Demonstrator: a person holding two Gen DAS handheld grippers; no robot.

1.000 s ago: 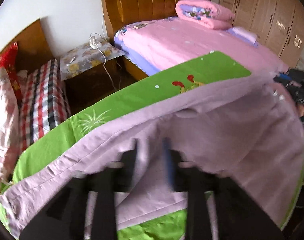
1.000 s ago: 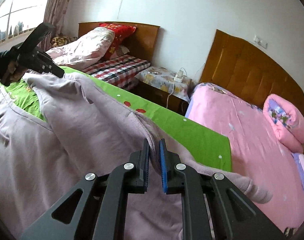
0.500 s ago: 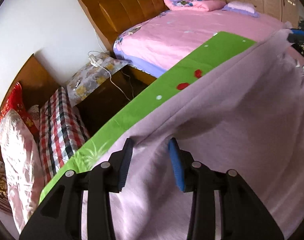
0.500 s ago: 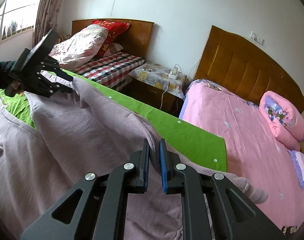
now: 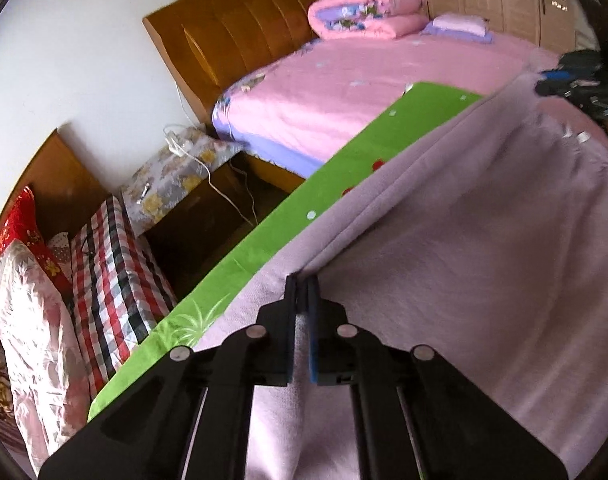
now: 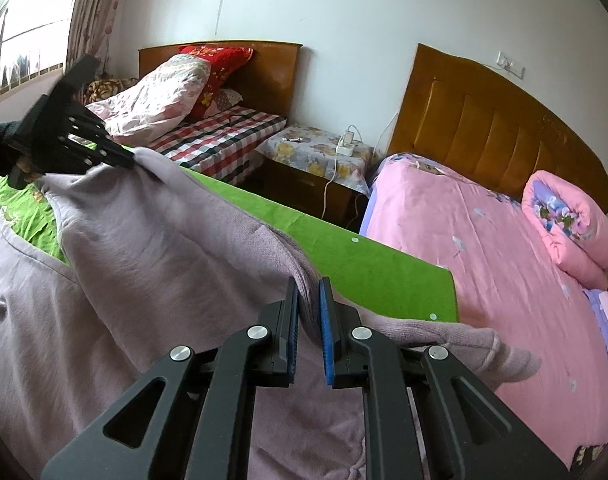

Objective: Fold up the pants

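Bedroom, white walls. Pink bed (image 6: pixel 484 248) fills right of the right wrist view; plaid bed (image 6: pixel 220 140) upper left; nightstand (image 6: pixel 316 156) between them at centre. Green sheet (image 6: pixel 368 276) runs as a diagonal band mid-frame, its far edge bare. Lilac pants (image 6: pixel 144 264) cover lower left, lifted off the sheet along a taut fold. Left gripper (image 5: pixel 302 284), lower centre, pinched tight on that fold. Right gripper (image 6: pixel 309 292), lower centre, nearly closed, clamping fabric between blue pads.
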